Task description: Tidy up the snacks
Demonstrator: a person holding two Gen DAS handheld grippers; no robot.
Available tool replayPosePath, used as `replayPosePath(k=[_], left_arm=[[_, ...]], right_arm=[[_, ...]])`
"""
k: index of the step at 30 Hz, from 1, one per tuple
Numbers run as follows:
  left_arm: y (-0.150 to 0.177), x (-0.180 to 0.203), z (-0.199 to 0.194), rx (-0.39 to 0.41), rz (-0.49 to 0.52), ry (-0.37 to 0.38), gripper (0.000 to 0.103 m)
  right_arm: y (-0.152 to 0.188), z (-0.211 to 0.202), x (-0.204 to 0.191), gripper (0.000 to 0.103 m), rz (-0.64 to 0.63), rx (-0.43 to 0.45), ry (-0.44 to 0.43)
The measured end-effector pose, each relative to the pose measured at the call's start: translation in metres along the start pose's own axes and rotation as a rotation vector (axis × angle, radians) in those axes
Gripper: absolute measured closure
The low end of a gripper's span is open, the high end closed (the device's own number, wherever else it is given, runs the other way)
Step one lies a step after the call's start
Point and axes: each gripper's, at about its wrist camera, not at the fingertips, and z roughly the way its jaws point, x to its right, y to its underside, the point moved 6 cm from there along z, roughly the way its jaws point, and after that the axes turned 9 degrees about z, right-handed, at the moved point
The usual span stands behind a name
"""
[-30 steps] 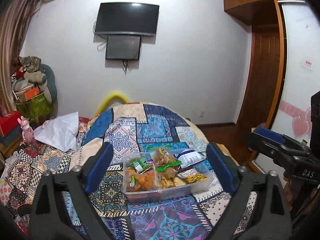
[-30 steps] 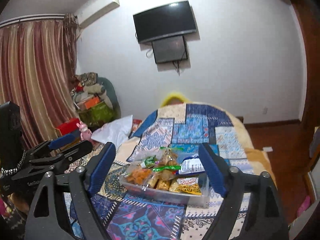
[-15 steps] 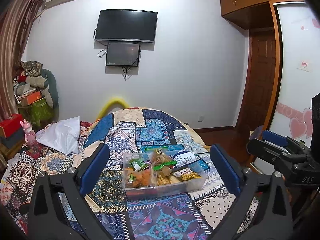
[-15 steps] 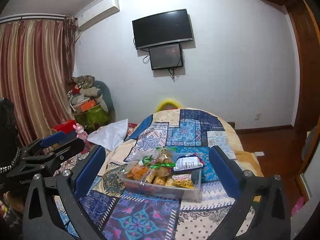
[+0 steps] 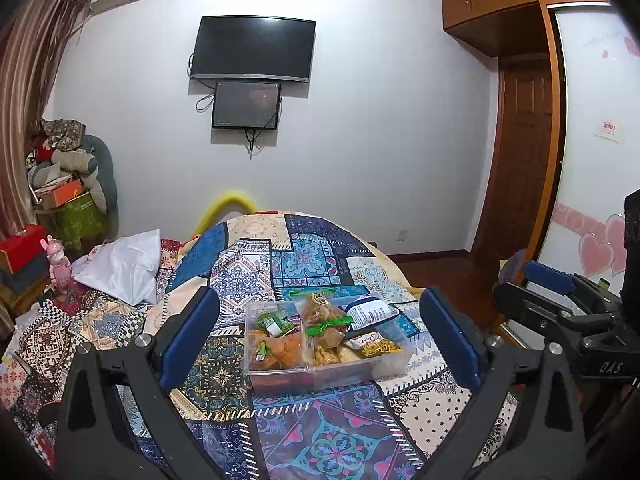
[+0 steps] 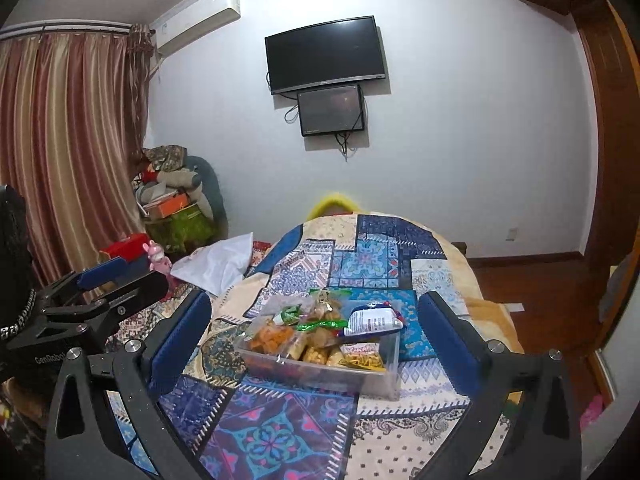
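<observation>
Blue-padded left gripper (image 5: 318,336), right gripper (image 6: 314,338) — both wide apart, holding nothing.

Both wrist views face the snack box (image 5: 326,350) (image 6: 320,354) from nearby.

Print on the snack packets (image 5: 324,330) in the clear box (image 6: 372,380) was too small to read. The box's far wall was hidden behind them. The bed (image 5: 312,436) ran off the bottom edge. The sliding door's red-lettered note (image 5: 609,130) was illegible.
</observation>
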Motion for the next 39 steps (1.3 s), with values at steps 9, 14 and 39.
replayPosePath(k=[9,14,39], left_arm=[[0.002,0.0008,0.0003,-0.004,-0.001,0.005,0.002],[0.002,0.0013,0.0005,-0.006,-0.002,0.006,0.002],[0.0034,0.0011,0.0023,-0.014,-0.007,0.017,0.002]], right_arm=[[0.0008,0.0007,0.0006,0.0,-0.004,-0.002,0.008],[0.0017,0.0009,0.002,0.0,-0.003,-0.007,0.014],[0.0033,-0.0002,0.0053,0.0,-0.002,-0.009,0.026]])
